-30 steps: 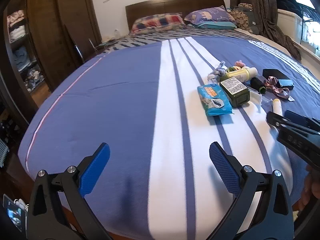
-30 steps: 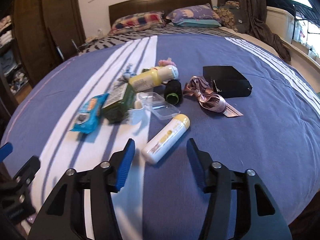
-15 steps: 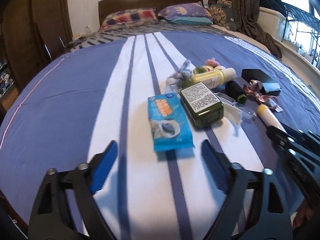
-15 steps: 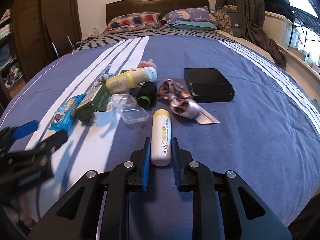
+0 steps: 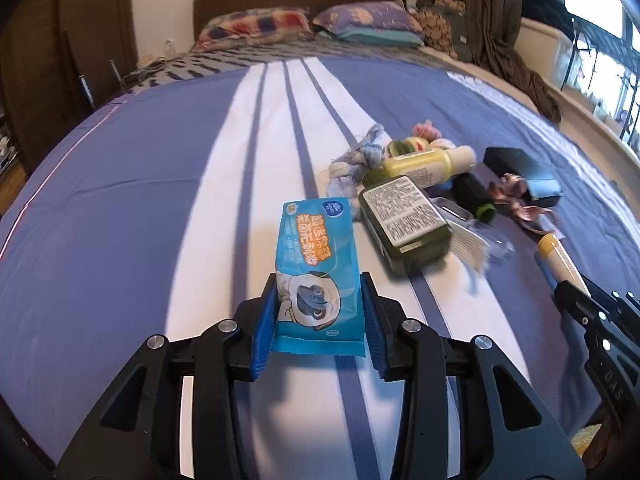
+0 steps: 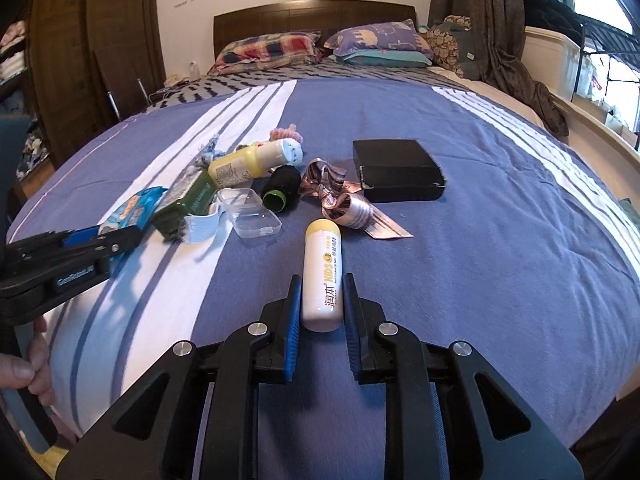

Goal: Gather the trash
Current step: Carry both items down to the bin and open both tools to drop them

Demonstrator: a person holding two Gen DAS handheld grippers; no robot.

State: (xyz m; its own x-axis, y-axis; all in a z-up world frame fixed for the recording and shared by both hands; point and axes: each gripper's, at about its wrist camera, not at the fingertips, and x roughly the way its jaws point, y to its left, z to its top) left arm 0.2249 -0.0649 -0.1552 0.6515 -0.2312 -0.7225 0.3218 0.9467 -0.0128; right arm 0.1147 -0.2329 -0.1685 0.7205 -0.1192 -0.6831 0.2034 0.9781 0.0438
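My left gripper (image 5: 319, 292) is shut on the near end of a blue wet-wipe packet (image 5: 316, 264) lying on the striped bedspread; the packet also shows in the right wrist view (image 6: 134, 210). My right gripper (image 6: 320, 294) is shut on a white tube with a yellow cap (image 6: 322, 276), which points away along the bed; the tube also shows in the left wrist view (image 5: 560, 260). The left gripper appears at the left edge of the right wrist view (image 6: 80, 248).
A cluster lies beyond: a dark green box (image 5: 404, 220), a yellow bottle (image 6: 248, 164), a clear plastic case (image 6: 250, 212), a black spool (image 6: 282, 188), a pink ribbon (image 6: 344, 200), a black box (image 6: 396, 176), a rope toy (image 5: 360, 160). Pillows (image 6: 376, 44) lie by the headboard.
My left gripper moved right and forward to the blue packet and closed on it. My right gripper closed on the white tube about half a second ago and still holds it.
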